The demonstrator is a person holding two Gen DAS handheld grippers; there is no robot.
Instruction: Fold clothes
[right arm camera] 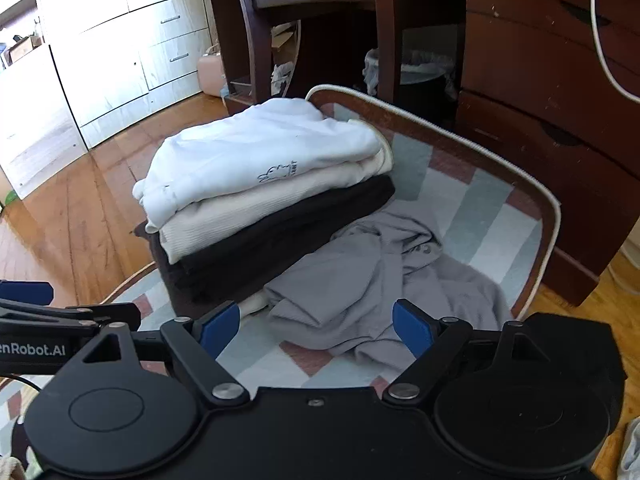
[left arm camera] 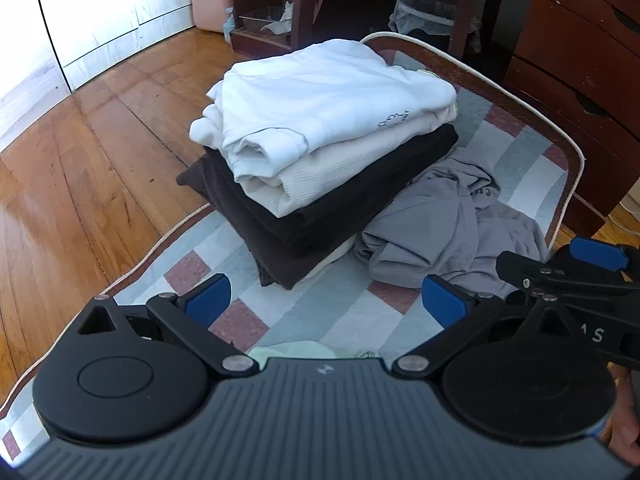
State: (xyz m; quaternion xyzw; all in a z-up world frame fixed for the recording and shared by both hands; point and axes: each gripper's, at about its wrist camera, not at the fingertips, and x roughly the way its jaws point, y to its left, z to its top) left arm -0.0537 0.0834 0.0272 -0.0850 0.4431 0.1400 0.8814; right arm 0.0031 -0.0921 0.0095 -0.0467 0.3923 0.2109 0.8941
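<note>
A stack of folded clothes (left arm camera: 320,120) sits on a checked rug (left arm camera: 280,320): a white top with a small print uppermost, a cream ribbed one, dark brown ones below. It also shows in the right wrist view (right arm camera: 260,176). A crumpled grey garment (left arm camera: 448,224) lies unfolded to the right of the stack, also in the right wrist view (right arm camera: 368,280). My left gripper (left arm camera: 326,300) is open and empty, hovering over the rug in front of the stack. My right gripper (right arm camera: 316,330) is open and empty, just before the grey garment.
The rug (right arm camera: 480,216) lies on a wooden floor (left arm camera: 80,160). A dark wooden dresser (right arm camera: 540,100) stands at the right, a chair and a bin (left arm camera: 424,16) behind, white cabinets (right arm camera: 100,60) at the left. A pale cloth (left arm camera: 296,350) peeks out under my left gripper.
</note>
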